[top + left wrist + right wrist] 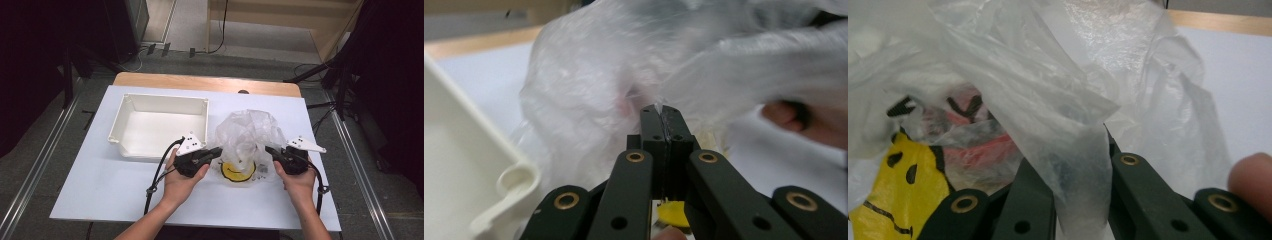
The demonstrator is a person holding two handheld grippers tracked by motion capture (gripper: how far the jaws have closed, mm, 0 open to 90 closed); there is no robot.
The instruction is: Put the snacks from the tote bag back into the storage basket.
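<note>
Just right of the white bin (158,125), on the white table (100,185), stands a crumpled clear plastic bag (246,131). Both grippers flank it. The left gripper (216,152) sits between the bin and the bag; the left gripper view shows its jaws pressed together with a thin fold of the film pinched at the tips. The right gripper (270,150) is on the side of the bag away from the bin. In the right gripper view a twisted strip of film runs down between its jaws and hides the tips, so whether it is clamped cannot be told.

The step in hand appears to be spreading the bag mouth open. Recommended procedure:
- Keep each grip on a single layer of film near the rim, not on a bunched fold.
- Draw the two grippers apart evenly and slowly; thin film stretches and tears under a jerk.
- Keep the base of the bag resting on the table so the contents do not shift.

Contents: the bag holds a yellow disc with a black smiling face (238,170), lying at its bottom, and a reddish item (979,145) beside it, too veiled to identify. The white bin is empty.
</note>
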